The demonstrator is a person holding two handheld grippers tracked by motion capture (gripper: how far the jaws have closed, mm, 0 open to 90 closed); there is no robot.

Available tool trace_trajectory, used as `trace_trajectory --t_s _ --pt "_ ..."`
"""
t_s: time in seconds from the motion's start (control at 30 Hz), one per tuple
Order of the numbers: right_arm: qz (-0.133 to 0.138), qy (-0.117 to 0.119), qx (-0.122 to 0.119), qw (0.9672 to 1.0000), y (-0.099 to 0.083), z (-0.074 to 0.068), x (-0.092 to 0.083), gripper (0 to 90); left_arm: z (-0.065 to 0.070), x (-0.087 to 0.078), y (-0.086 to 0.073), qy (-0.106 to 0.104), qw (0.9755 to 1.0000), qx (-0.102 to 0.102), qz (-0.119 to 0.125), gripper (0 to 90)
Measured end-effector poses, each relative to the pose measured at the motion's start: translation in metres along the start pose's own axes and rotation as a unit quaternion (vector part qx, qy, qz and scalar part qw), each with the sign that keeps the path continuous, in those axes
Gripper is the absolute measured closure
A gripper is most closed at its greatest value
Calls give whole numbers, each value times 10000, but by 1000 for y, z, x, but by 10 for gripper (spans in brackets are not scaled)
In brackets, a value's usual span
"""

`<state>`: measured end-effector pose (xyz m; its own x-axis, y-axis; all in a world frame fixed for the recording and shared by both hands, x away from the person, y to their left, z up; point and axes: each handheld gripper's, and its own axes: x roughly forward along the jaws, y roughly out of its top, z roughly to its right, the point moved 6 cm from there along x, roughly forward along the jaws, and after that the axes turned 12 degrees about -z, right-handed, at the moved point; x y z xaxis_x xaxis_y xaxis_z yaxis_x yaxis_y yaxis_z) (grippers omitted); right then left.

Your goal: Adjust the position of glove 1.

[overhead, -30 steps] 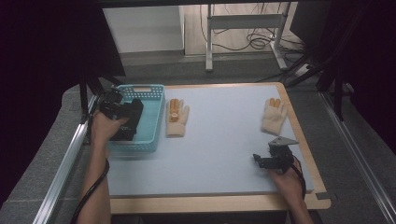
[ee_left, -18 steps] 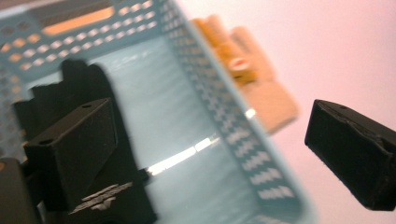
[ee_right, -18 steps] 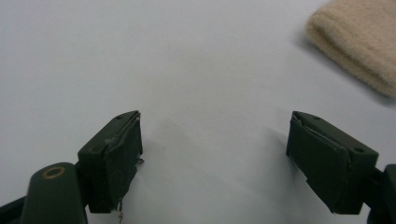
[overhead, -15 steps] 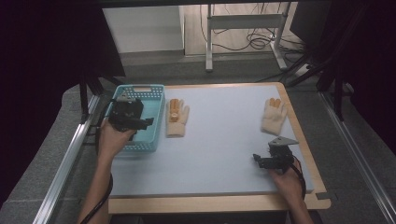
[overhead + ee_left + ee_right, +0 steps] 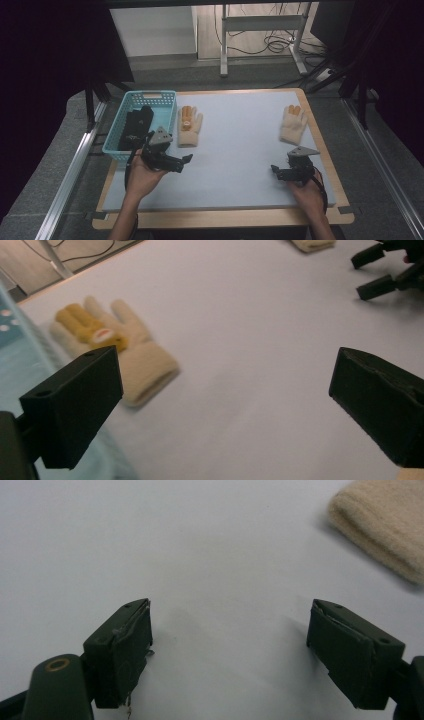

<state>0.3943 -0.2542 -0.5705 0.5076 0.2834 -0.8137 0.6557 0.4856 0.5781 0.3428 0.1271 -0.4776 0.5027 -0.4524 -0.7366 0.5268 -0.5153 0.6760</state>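
We see our left gripper (image 5: 182, 162) low over the pale mat (image 5: 240, 150), at about 7 o'clock of the table, just past the near right corner of the blue basket (image 5: 167, 102). Its jaws have just been opening and now stand wide apart with nothing between them. A dark folded item (image 5: 136, 127) lies inside the basket.

The nearest cream glove with orange fingers (image 5: 189, 126) lies flat on the mat at 12 o'clock from that gripper, just beside the basket's right wall. In the left gripper view it (image 5: 112, 347) sits ahead at 11 o'clock.

Our right gripper (image 5: 279, 171) rests at 5 o'clock of the table, jaws released and empty. A 2nd cream glove (image 5: 293, 123) lies at 12 o'clock from it, near but apart.
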Motion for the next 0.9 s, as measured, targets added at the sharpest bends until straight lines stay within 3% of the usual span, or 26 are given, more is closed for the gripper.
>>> trace_trajectory --t_s 0.1,0.3,0.43,0.6,0.7,0.9 --pt "0 2 0 10000 0 0 0 179 19 17 -14 -66 9999 86 -54 14" --pt "-1 0 2 10000 0 0 0 179 34 54 -41 45 9990 206 -384 10" --pt "-7 9 15 10000 0 0 0 179 35 73 -58 68 9979 129 -623 5" --pt "-8 15 15 10000 0 1 0 179 31 86 -72 -4 9963 -62 -854 2" --pt "-7 20 20 10000 0 0 0 178 28 85 -72 -36 9967 -167 -792 4" --pt "-10 23 23 10000 0 0 0 177 26 87 -74 -109 9952 -336 -911 8"
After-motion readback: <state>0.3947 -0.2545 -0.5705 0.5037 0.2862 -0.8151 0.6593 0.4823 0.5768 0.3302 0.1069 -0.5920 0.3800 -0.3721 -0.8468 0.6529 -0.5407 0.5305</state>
